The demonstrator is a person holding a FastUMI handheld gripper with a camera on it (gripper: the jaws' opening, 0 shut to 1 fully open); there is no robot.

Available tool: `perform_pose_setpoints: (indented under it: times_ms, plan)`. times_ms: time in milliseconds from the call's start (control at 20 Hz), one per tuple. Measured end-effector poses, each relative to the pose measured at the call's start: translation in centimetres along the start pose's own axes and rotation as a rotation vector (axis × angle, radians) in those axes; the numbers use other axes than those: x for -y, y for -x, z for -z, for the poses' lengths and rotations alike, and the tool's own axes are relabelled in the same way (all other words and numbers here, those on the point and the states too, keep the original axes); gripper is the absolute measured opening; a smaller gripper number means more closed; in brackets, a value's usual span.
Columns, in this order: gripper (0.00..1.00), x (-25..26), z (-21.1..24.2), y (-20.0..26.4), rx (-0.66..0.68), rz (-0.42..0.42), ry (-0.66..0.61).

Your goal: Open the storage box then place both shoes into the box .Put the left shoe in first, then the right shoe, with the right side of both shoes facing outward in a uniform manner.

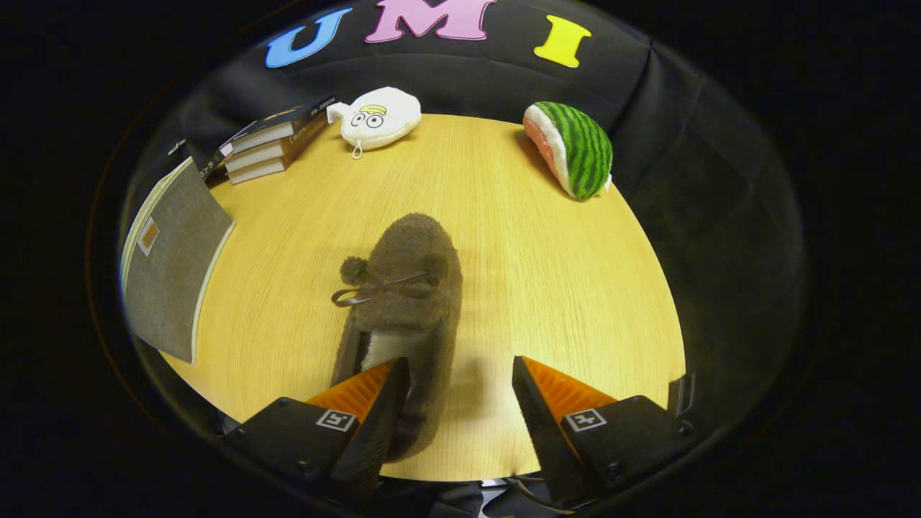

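A brown fuzzy shoe (406,288) with a ribbon bow and a pompom lies on the wooden table (547,288), toe pointing away from me. My gripper (460,374) is open just above the table. Its left finger (374,392) sits over the shoe's heel opening, and the shoe's right wall lies between the two fingers. The right finger (554,396) hovers over bare wood, apart from the shoe. The grey fabric storage box (173,266) stands at the table's left edge, its grey panel facing me.
A stack of books (270,144) rests at the far left corner. A white plush toy (379,117) lies beside the books at the back. A watermelon-slice plush (572,147) sits at the far right. Bare wood stretches right of the shoe.
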State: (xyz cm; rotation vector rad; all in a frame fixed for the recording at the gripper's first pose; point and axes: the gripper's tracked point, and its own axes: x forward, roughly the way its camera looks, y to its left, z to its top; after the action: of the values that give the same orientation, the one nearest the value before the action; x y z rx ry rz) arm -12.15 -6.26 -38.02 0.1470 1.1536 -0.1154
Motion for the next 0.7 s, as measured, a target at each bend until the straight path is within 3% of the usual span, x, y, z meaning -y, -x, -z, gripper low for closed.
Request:
perform_pose_setpoints:
  times_ms: [150,250,400,500,700]
  plan:
    - [0.83,-0.1,-1.6,-1.4,0.01,0.014,0.003]
    - [0.67,-0.5,-1.8,-2.6,-0.006,0.019,0.01]
    - [0.25,-1.3,-2.0,-3.5,-0.032,0.026,0.008]
    - [0.08,-1.3,-2.8,-3.2,0.009,0.048,0.011]
    - [0.08,-2.1,-2.9,-1.7,0.019,0.006,-0.039]
